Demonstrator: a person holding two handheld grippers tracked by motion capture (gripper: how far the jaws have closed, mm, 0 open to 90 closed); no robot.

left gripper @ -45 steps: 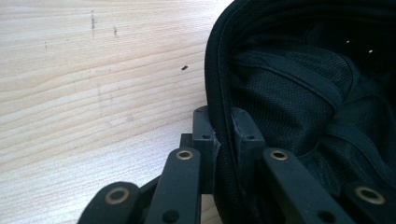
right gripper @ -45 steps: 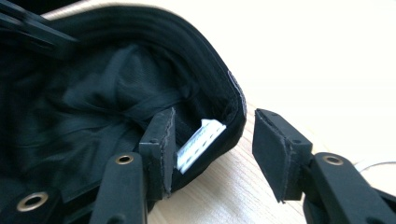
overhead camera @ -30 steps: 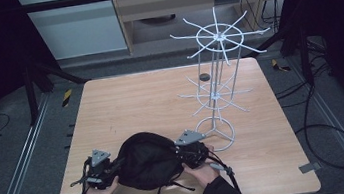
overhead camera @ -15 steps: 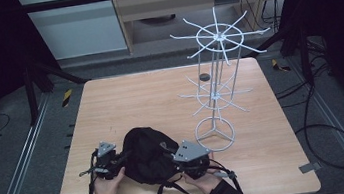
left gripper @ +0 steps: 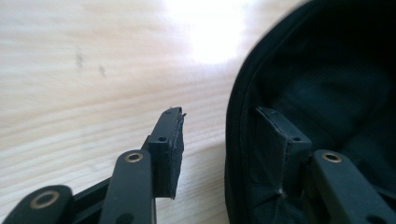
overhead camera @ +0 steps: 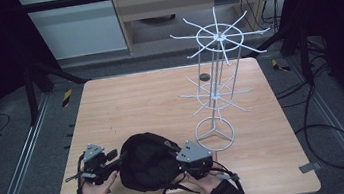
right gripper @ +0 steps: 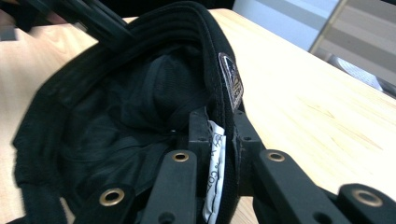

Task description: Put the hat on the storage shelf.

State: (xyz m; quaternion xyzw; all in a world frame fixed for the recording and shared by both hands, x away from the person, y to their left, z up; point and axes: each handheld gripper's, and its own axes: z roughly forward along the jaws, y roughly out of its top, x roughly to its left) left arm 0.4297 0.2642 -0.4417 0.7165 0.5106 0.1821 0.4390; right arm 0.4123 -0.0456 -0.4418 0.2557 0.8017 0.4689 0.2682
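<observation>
A black cap (overhead camera: 146,162) lies open side up on the wooden table (overhead camera: 135,102), near the front edge. My left gripper (overhead camera: 112,159) is at its left edge and stands open. In the left gripper view the cap's rim (left gripper: 236,140) runs between the two jaws of the left gripper (left gripper: 219,116), one inside the cap and one over the table. My right gripper (overhead camera: 185,163) is at the cap's right edge. In the right gripper view my right gripper (right gripper: 217,122) is shut on the cap's rim (right gripper: 219,93), clamping a white label (right gripper: 214,163).
A white wire display rack (overhead camera: 217,91) with spoked arms stands on the right half of the table, its ring base just beyond the right gripper. A small dark disc (overhead camera: 203,76) lies behind it. Black straps (overhead camera: 172,190) trail from the cap toward the front edge.
The cap has been turned and reshaped between the grippers, and its hollow inside now faces up. Both grippers stayed at its left and right edges, shifting only slightly.
</observation>
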